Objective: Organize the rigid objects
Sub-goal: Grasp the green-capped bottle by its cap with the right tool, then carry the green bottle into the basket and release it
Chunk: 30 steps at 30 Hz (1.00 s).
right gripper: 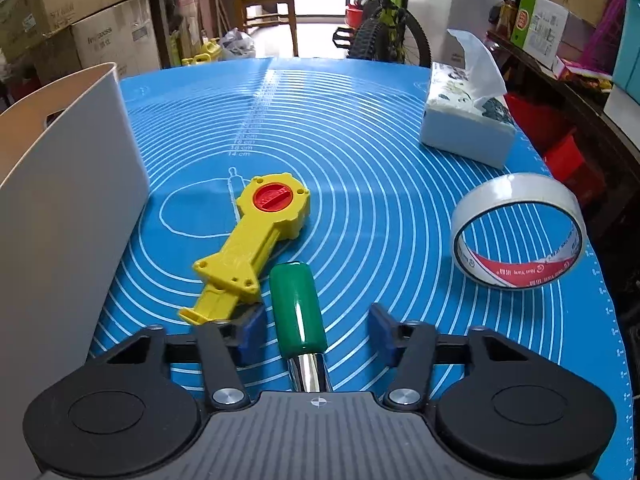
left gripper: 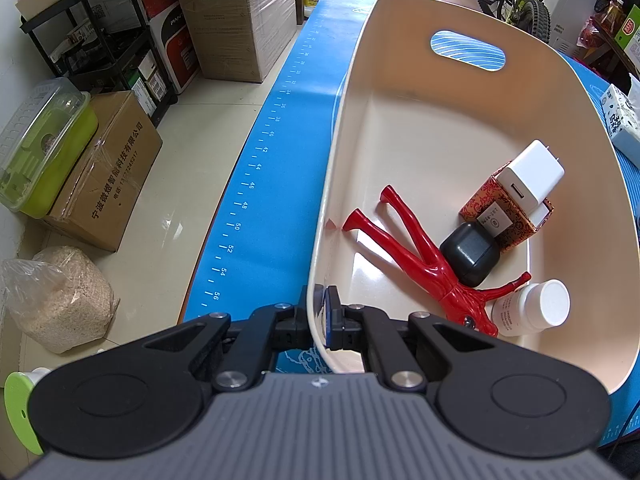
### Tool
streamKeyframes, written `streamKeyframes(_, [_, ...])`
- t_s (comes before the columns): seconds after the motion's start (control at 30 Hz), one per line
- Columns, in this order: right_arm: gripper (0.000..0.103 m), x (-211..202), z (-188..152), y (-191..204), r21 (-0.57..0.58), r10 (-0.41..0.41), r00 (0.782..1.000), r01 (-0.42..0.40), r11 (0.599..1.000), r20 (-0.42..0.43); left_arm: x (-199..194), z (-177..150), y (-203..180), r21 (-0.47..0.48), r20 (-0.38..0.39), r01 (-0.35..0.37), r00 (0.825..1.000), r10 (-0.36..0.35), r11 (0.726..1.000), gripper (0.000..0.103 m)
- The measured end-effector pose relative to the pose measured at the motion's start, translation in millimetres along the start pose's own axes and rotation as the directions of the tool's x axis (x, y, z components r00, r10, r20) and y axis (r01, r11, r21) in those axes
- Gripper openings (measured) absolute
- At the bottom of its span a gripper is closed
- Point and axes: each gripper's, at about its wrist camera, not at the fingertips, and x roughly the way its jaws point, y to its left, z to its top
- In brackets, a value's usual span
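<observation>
Jaws of the left gripper (left gripper: pixel 322 314) are pressed together on the near rim of the cream bin (left gripper: pixel 460 12), one finger outside the wall and one inside, steadying it on the blue mat (left gripper: pixel 256 184). Inside lie a red figure (left gripper: pixel 420 256), a black case (left gripper: pixel 470 254), a white charger (left gripper: pixel 532 186) on a patterned box (left gripper: pixel 508 216), and a white bottle (left gripper: pixel 532 308). In the right wrist view, the right gripper (right gripper: pixel 314 330) has its jaws spread wide around a green-handled tool (right gripper: pixel 296 308), untouched, its long axis running straight ahead between the fingers. A yellow toy (right gripper: pixel 256 240) lies just left of it, a tape roll (right gripper: pixel 518 232) well right, on the bench. The right hand is plainly nearer; closing should catch the handle.
</observation>
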Motion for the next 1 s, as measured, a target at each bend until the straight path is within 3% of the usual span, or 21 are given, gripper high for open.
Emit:
streamKeyframes(0.03, [0.039, -2, 0, 1, -0.007, 0.0, 1.0, 0.0, 1.0, 0.002, 0, 0, 0, 0.0, 0.0, 0.0, 1.0, 0.0, 1.0, 0.007])
streamKeyframes(0.1, [0.034, -3, -2, 1, -0.022, 0.009, 1.0, -0.009, 1.0, 0.007, 0, 0, 0, 0.0, 0.0, 0.0, 1.0, 0.0, 1.0, 0.007])
streamKeyframes(0.53, [0.034, -41, -9, 15, -0.017, -0.01, 0.996, 0.012, 1.0, 0.092, 0, 0, 0, 0.0, 0.0, 0.0, 1.0, 0.0, 1.0, 0.007])
streamKeyframes(0.77, [0.034, -88, 17, 41, -0.034, 0.068, 0.976, -0.062, 0.997, 0.207, 0, 0, 0, 0.0, 0.0, -0.001, 1.0, 0.001, 1.0, 0.007])
streamKeyframes(1.0, [0.034, -124, 40, 82, -0.107, 0.199, 0.937, -0.175, 0.979, 0.287, 0, 0, 0, 0.0, 0.0, -0.001, 1.0, 0.001, 1.0, 0.007])
